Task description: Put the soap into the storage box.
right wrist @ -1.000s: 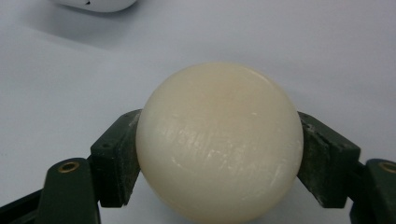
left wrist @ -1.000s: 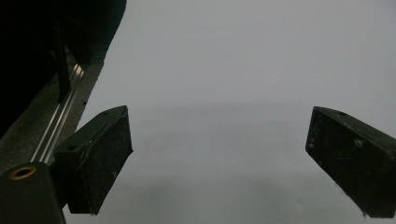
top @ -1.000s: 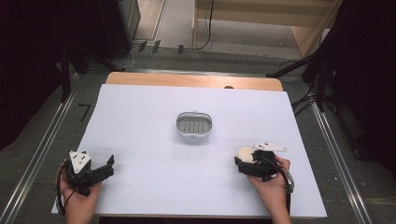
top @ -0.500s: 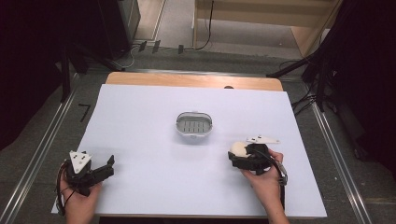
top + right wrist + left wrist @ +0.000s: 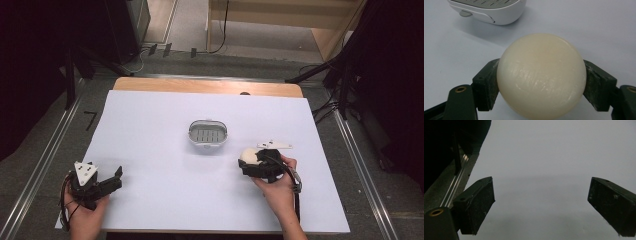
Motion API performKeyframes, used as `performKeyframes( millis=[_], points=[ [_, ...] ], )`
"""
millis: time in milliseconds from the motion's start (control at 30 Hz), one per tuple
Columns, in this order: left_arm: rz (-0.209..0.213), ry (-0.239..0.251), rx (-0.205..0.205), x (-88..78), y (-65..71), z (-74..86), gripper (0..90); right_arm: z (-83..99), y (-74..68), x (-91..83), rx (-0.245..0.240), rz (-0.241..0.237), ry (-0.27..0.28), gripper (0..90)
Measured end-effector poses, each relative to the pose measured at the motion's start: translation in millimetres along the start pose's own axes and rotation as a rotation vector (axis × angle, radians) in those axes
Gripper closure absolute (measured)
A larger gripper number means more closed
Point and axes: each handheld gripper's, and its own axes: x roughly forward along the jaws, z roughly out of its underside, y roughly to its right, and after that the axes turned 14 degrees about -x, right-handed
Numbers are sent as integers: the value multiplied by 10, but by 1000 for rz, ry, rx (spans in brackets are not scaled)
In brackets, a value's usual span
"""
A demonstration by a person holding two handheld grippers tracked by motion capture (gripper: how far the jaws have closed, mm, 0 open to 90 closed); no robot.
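Cream-white soap bar (image 5: 541,75), round and smooth, clenched between the right gripper (image 5: 252,162) jaws, just right of the white slotted dish (image 5: 207,135) at mid-desk. Left gripper (image 5: 107,182) released, jaws spread wide over bare white sheet (image 5: 150,130) near the desk's front-left corner.

Overhead overview, two close table-level views

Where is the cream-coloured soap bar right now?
The soap bar sits clamped in the right gripper, near the table's right front, just short of the white dish.
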Motion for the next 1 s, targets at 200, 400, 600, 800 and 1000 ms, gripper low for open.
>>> performKeyframes(
  millis=[200,400,600,800,1000],
  points=[
    [0,0,0,0,0,0,77,-71,-19,23,-2,-5,3,252],
    [0,0,0,1,0,0,77,-145,-39,43,-7,-12,7,252],
    [-1,0,-1,1,0,0,77,-218,-63,59,-12,-20,14,252],
    [0,0,0,2,0,0,77,-282,-84,83,-19,-26,12,252],
    [-1,-1,0,1,0,-1,77,-336,-98,101,-23,-31,15,252]
  ],
)
